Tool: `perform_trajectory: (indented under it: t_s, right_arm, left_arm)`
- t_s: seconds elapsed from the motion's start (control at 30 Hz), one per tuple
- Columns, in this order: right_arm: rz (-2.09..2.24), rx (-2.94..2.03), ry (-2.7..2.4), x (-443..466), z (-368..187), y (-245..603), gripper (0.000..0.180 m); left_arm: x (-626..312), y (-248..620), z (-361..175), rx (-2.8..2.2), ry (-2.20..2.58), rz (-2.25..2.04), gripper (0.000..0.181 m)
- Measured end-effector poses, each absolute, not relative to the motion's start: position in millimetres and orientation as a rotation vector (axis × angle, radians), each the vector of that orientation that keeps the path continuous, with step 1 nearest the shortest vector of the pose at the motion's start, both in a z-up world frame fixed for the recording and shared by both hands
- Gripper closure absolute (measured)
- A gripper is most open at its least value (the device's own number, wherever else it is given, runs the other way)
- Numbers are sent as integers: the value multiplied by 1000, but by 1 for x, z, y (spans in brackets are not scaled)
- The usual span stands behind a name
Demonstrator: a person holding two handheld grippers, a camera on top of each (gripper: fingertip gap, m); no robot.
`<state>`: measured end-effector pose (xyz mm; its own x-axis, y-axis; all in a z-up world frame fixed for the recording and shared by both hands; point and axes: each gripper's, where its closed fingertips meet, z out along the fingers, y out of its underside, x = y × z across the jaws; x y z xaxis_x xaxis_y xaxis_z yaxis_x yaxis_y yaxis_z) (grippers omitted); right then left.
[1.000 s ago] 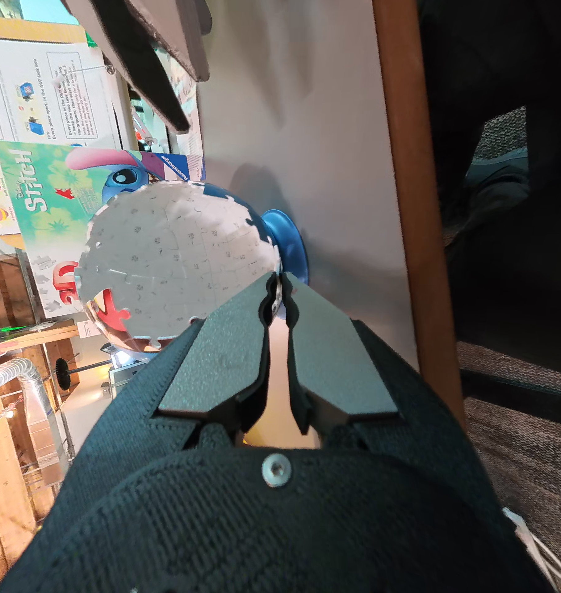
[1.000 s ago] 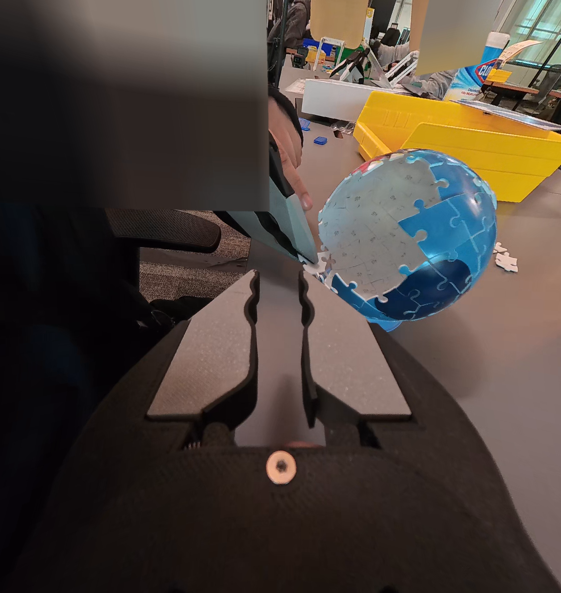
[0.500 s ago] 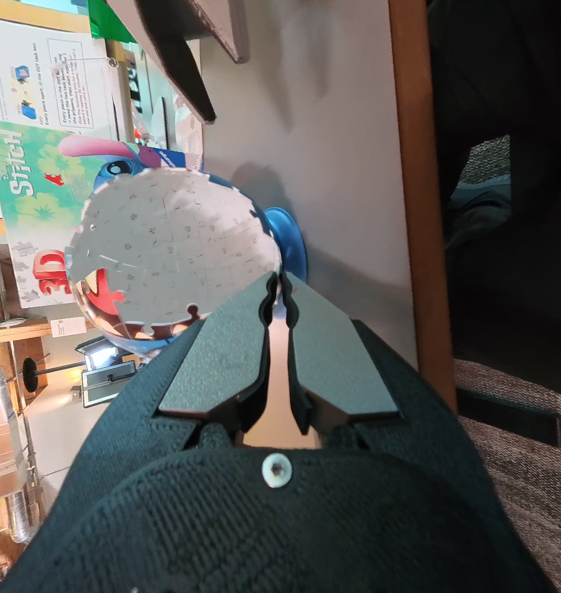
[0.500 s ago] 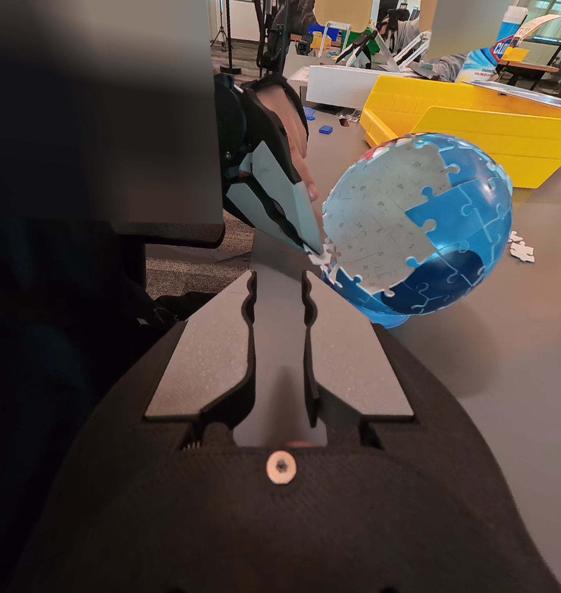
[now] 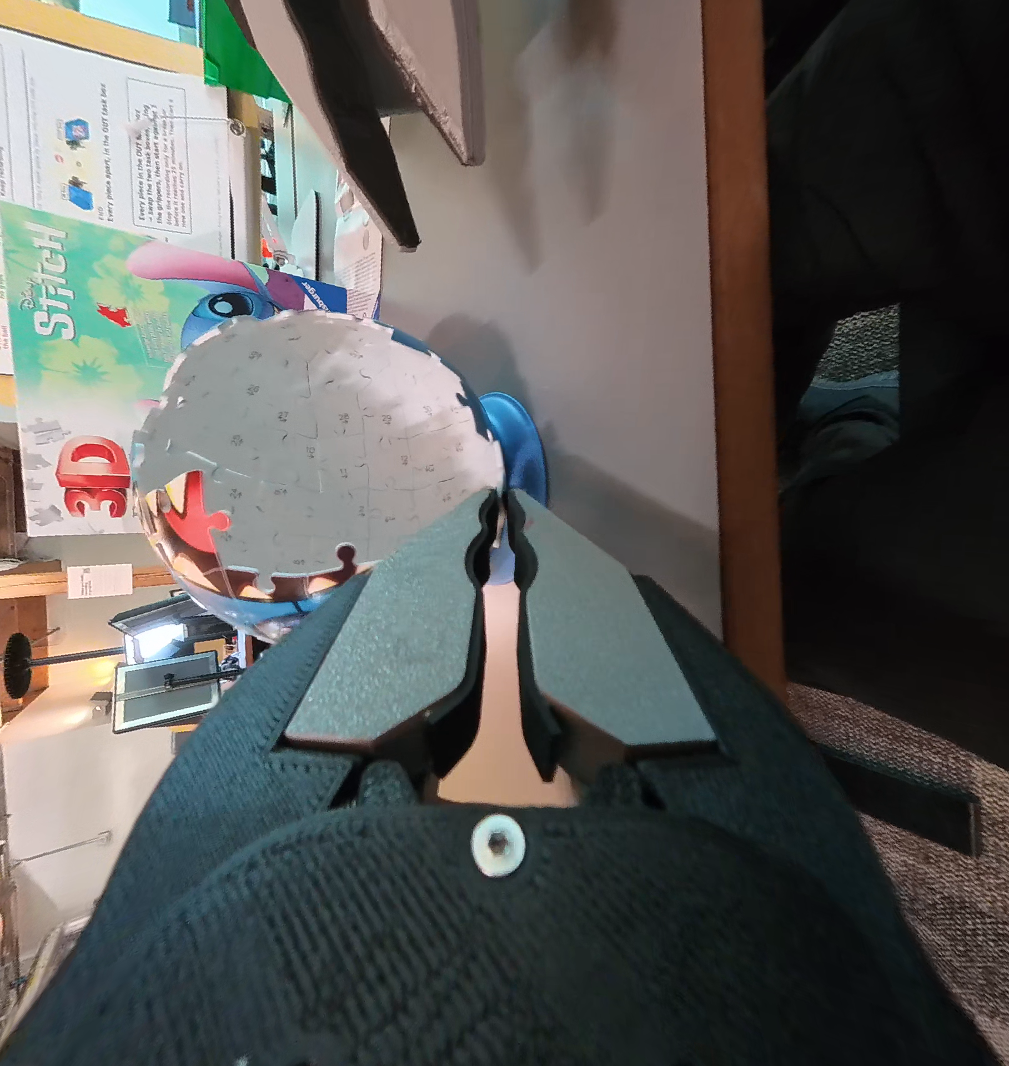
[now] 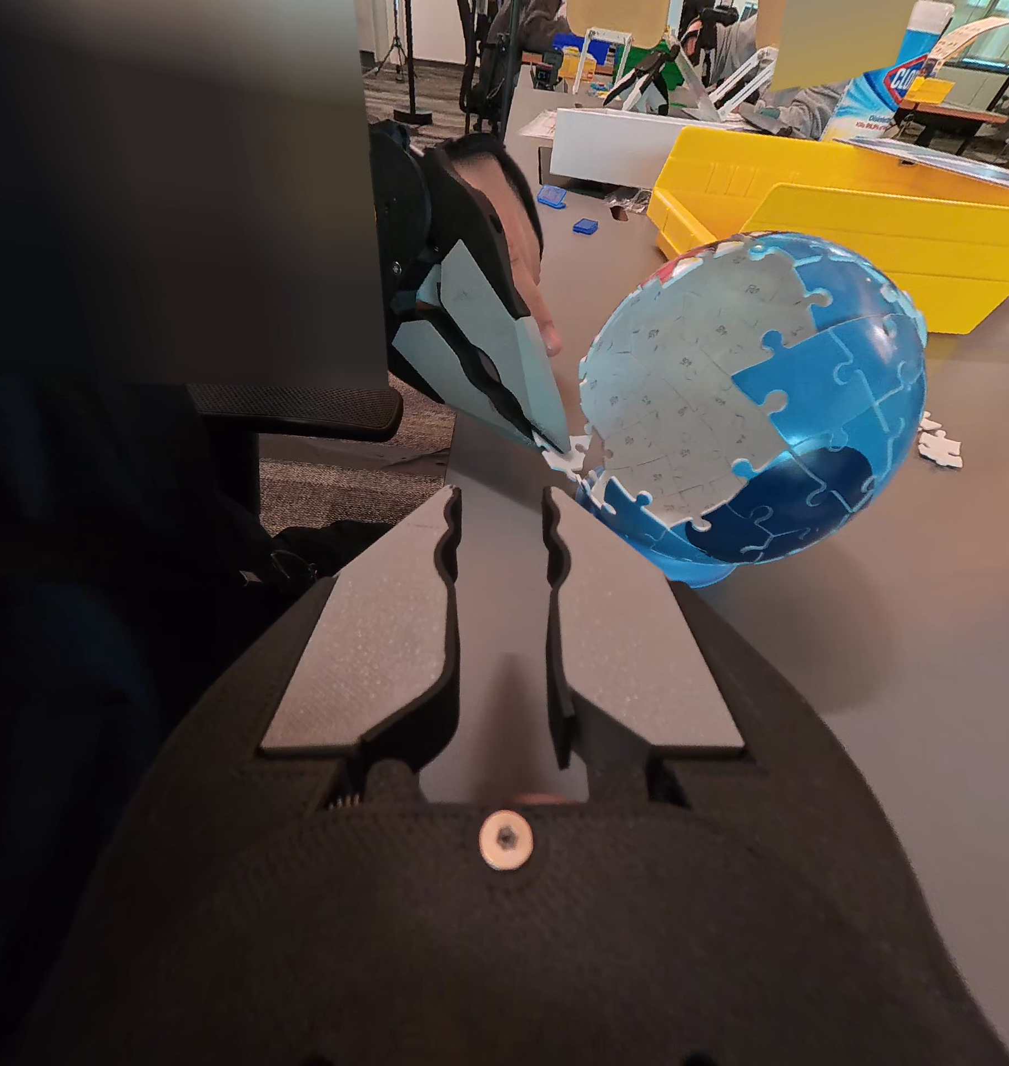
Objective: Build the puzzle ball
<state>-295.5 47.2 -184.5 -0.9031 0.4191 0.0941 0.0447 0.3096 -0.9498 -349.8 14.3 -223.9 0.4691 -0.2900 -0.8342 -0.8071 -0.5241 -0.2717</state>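
Between the left gripper's (image 5: 502, 507) 2 nearly closed fingers sits a white curved puzzle piece (image 6: 568, 455), pressed against the half-built blue-and-grey puzzle ball's (image 6: 750, 404) open edge; the right gripper (image 6: 502, 502) hangs empty, fingers parted, just beside it.

Left wrist view: rolled sideways, close behind the puzzle ball (image 5: 317, 455).
Right wrist view: upright, farther back.
Shared: puzzle ball (image 6: 750, 404), counter (image 6: 836, 663).
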Motion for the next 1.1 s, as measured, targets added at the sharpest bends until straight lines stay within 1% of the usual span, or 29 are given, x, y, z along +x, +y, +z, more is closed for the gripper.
perform_trajectory:
  t_s: [0.63,1.1]
  right_arm:
    - [1615,-422,-2266,-296,-186,47,154]
    - [1609,-415,-2271,-295,-186,47,154]
  left_arm:
    - [-358,15,-227,-2060,920,1072,180]
    - [-354,15,-228,-2035,934,981,180]
